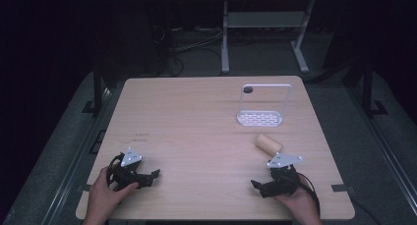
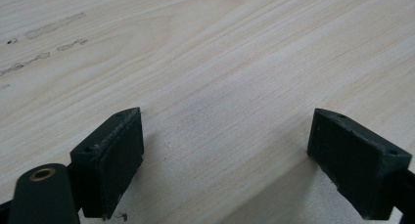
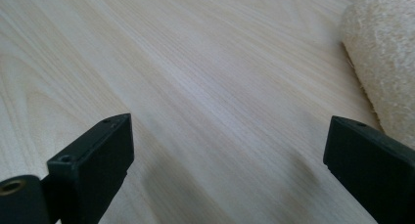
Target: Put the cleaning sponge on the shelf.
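A beige, rough-textured roll [image 1: 268, 144] lies on its side on the wooden table [image 1: 196, 122], right of centre. It also fills the upper right corner of the right gripper view [image 3: 386, 62]. My right gripper [image 1: 256, 187] rests near the front edge just below that roll, held by a hand. Its jaws stand open over bare wood [image 3: 227, 160], and the roll lies just beyond the right jaw. My left gripper [image 1: 151, 179] sits at the front left in the other hand. Its jaws are open [image 2: 225, 155] with nothing between them.
A white stand [image 1: 259, 118] with a perforated oval base and a tall thin frame sits at the back right of the table. Faint dark marks [image 1: 142, 135] show on the wood at left. Table legs and cables lie on the floor behind.
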`<state>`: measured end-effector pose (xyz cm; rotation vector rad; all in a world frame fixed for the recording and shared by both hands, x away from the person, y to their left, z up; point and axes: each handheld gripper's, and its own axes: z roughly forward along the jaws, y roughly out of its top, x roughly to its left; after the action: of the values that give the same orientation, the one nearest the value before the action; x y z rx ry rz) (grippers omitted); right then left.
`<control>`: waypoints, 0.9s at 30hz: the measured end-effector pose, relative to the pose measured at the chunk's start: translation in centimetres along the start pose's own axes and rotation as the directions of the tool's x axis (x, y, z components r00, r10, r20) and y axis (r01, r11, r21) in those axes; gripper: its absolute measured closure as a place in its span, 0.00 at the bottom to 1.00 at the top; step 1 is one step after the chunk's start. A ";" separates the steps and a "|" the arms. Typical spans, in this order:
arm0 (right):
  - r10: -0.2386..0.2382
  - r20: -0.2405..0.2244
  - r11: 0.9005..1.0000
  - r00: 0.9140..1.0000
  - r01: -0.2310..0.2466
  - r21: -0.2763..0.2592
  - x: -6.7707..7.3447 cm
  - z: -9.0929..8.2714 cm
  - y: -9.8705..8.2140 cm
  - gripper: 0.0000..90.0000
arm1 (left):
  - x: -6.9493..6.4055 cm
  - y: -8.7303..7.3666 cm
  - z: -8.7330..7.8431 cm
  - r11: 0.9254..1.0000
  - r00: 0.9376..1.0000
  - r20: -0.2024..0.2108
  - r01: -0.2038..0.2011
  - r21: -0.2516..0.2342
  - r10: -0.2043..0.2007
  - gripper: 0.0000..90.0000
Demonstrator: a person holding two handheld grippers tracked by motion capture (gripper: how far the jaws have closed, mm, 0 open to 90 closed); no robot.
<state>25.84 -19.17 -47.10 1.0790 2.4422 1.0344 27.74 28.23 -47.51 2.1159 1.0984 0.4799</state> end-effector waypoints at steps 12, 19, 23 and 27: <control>0.013 0.021 1.000 1.000 -0.013 -0.007 -0.9 -0.6 -0.4 0.05 | 0.0 0.0 0.0 1.000 1.000 0.000 0.000 0.000 0.000 0.14; 0.020 0.033 1.000 0.999 -0.020 -0.006 -1.4 -0.9 -0.5 0.05 | 0.0 0.0 0.0 1.000 1.000 0.000 0.000 0.000 0.000 0.14; 0.031 0.045 0.999 0.999 -0.031 -0.008 -1.9 -1.3 -0.7 0.05 | 0.0 0.0 0.0 1.000 1.000 0.000 0.000 -0.001 0.000 0.14; 0.041 0.052 0.999 0.998 -0.040 -0.009 -2.3 -1.6 -0.9 0.06 | 0.0 0.0 0.0 1.000 1.000 0.000 0.000 0.000 0.000 0.14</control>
<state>26.12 -22.02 -46.72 1.1428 2.3825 1.0148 27.74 28.23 -47.51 2.1158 1.0983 0.4800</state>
